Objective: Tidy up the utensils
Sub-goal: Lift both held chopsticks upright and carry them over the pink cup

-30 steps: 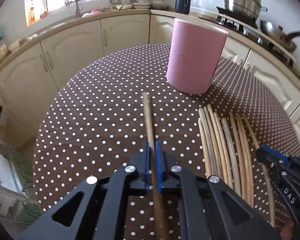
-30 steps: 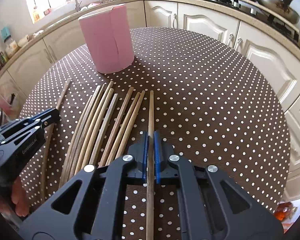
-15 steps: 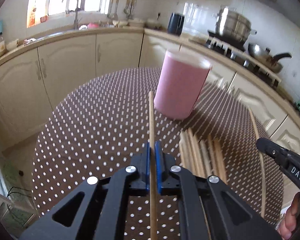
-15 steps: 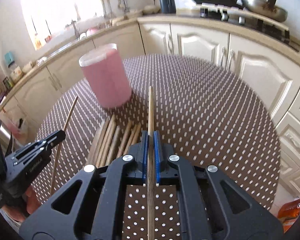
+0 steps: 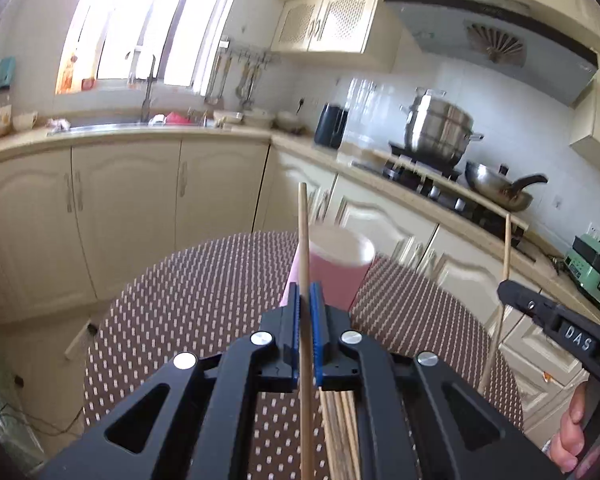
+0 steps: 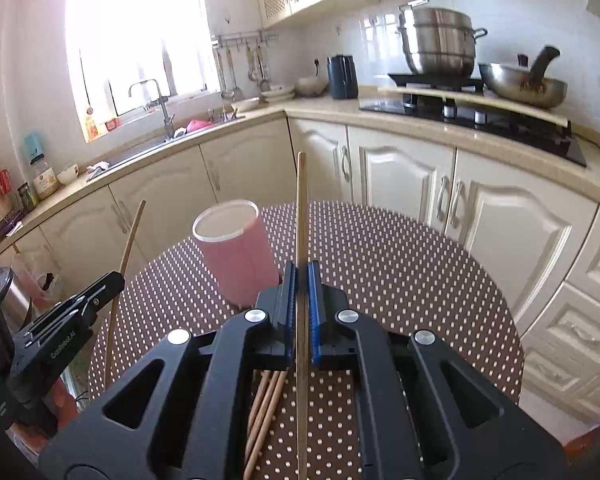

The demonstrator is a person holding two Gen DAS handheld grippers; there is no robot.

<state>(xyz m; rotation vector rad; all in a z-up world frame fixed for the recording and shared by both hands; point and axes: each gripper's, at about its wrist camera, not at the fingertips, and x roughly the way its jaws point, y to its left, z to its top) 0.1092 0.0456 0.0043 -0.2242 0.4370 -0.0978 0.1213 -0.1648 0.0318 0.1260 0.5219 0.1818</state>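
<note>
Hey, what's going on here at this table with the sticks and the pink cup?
A person is sorting chopsticks with a handheld gripper in each hand. The left gripper is shut on one wooden chopstick, and the right gripper is shut on another chopstick, both held above the polka-dot table and pointing toward the open pink holder. The remaining chopsticks lie on the table below the grippers. Neither held stick is in the holder yet.

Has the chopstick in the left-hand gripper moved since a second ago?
Yes. The chopstick clamped in the left gripper has been lifted: its tip lay low on the dotted table before, and now reaches above the pink cup.
</note>
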